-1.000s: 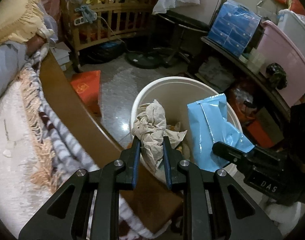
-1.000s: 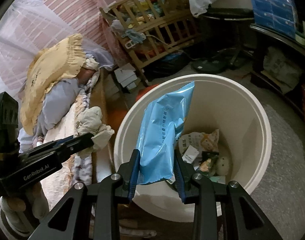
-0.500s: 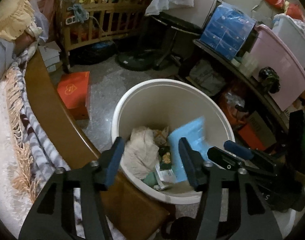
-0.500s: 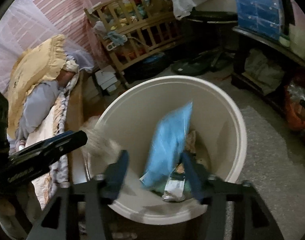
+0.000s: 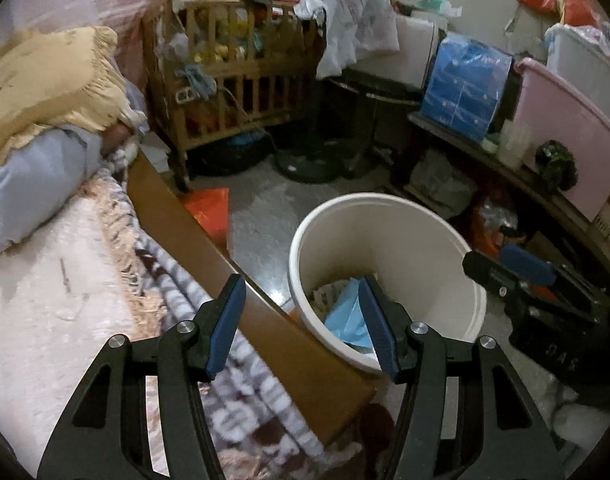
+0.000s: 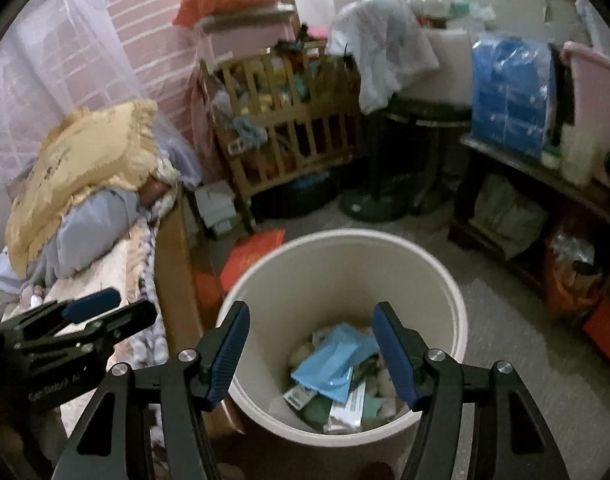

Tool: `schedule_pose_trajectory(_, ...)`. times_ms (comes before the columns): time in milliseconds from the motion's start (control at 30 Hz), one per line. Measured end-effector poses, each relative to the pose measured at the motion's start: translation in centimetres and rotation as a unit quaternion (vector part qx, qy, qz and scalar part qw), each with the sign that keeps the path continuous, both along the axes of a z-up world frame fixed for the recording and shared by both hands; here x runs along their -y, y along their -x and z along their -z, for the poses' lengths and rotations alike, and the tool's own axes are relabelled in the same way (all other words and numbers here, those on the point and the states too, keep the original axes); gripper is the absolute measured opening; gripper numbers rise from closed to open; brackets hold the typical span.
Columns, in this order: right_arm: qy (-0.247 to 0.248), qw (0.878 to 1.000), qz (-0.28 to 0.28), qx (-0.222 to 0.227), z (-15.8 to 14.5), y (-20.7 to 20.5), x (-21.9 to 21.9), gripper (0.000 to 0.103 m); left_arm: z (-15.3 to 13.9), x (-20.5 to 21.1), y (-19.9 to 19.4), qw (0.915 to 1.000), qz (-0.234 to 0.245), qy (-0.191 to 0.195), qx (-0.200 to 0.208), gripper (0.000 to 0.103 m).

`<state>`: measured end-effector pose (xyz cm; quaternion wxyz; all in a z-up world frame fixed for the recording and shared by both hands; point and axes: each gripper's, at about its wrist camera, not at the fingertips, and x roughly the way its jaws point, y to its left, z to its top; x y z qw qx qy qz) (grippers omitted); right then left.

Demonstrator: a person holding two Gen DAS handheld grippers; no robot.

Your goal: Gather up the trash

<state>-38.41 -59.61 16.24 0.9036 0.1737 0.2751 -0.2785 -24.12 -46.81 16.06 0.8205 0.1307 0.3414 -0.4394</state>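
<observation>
Cream plastic round bin [image 6: 457, 304] beside the bed holds the flat blue plastic packet [image 6: 333, 360] and crumpled scraps. My left tool [image 5: 301, 320] and right tool [image 6: 313, 344] both gape, empty. Drop step looks finished; next, I'd scout for more trash.

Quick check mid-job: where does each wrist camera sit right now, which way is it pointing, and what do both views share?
Left wrist: behind the open left gripper, above the bed's wooden side rail, looking forward and down toward the round white plastic bin; the right gripper shows at the right edge.
Right wrist: behind the open right gripper, looking down into the bin; the left gripper shows at the left edge.
Shared: the bin, the blue plastic packet inside it, the wooden crib.
</observation>
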Motion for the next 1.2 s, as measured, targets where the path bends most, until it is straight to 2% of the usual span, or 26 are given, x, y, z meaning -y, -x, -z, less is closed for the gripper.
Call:
schedule_pose_trajectory(167, 0.017, 1.0, 0.004, 0.014, -1.6, 0.5, -1.6, 0.062, -1.5, -2.4, 1.0, 0.9989, -0.019, 0.01, 0.043, 0.057)
schedule_pose_trajectory(300, 0.037, 0.999, 0.005, 0.022, -2.7, 1.0, -3.0, 0.077, -2.4, -4.3, 1.3, 0.9981, -0.027, 0.021, 0.052, 0.057)
schedule_pose_trajectory(633, 0.064, 0.997, 0.006, 0.031, -4.6, 1.6, -5.2, 0.079, -4.2, -6.4, 1.5, 0.9954, -0.046, 0.052, 0.067, 0.057)
schedule_pose_trajectory(967, 0.079, 0.996, 0.008, 0.038, -5.4, 1.6, -6.2, 0.081, -4.8, -7.2, 1.5, 0.9935, -0.056, 0.067, 0.073, 0.057)
schedule_pose_trajectory(1200, 0.079, 0.996, 0.003, 0.035, -5.4, 1.4, -6.5, 0.083, -4.7, -7.4, 1.5, 0.9935, -0.059, 0.064, 0.073, 0.057)
